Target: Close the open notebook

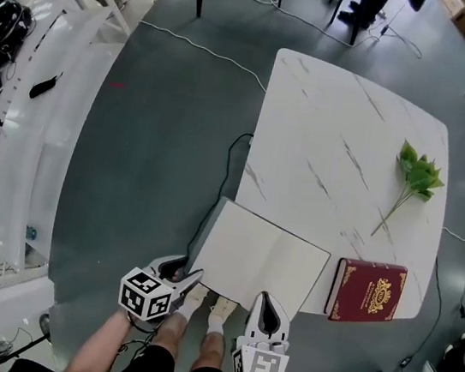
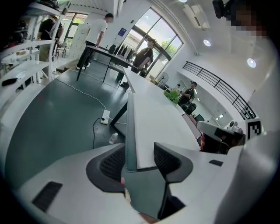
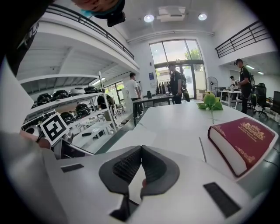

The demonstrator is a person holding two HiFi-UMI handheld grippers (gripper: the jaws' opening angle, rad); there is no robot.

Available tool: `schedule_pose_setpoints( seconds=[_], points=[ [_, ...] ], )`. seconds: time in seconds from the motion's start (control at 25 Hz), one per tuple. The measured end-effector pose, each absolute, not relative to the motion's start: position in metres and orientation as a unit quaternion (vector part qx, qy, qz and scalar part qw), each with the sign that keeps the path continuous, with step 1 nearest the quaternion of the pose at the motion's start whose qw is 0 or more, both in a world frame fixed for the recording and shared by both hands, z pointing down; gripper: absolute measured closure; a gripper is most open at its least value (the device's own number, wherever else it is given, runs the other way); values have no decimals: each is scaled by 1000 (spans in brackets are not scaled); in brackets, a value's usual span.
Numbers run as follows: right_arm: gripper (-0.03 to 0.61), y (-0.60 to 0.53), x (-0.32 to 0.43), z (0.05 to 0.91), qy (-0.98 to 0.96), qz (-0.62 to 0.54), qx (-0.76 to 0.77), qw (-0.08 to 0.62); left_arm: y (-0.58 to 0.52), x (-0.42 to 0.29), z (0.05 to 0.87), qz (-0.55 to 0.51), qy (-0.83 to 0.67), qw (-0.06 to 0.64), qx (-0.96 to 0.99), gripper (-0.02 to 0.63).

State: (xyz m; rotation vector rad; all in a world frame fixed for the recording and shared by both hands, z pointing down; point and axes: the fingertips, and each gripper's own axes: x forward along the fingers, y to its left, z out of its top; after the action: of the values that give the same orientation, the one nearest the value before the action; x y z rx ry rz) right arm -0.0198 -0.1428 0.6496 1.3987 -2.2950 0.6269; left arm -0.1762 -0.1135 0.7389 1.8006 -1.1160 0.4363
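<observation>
My left gripper (image 1: 191, 280) stands wide at the near left corner of the table (image 1: 346, 120). The left edge of the open notebook (image 1: 260, 259) is between its jaws but not clamped. The notebook lies flat on that corner, its left page hanging past the table's edge. My right gripper (image 1: 270, 302) is closed tight on nothing, just off the table's near edge. A red book (image 1: 368, 290) lies shut at the table's near right edge. A leafy sprig (image 1: 416, 175) lies toward the table's far right.
</observation>
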Motion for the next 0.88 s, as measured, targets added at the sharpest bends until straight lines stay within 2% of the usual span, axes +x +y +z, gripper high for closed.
schedule_pose_setpoints(
  seconds=[0.28,0.36,0.44,0.88],
  points=[
    [561,-140,-18,645,-817,218,500,188,-113,-181,733,197,-472,445,735,417],
    [561,-138,-16,641,-814,218,504,187,-114,-188,728,202,-490,434,729,470],
    [561,-136,-15,638,-814,217,506,186,-115,-194,721,201,-503,425,725,569],
    [561,-120,2,605,-814,198,519,172,-113,-179,679,203,-509,381,745,584]
  ],
)
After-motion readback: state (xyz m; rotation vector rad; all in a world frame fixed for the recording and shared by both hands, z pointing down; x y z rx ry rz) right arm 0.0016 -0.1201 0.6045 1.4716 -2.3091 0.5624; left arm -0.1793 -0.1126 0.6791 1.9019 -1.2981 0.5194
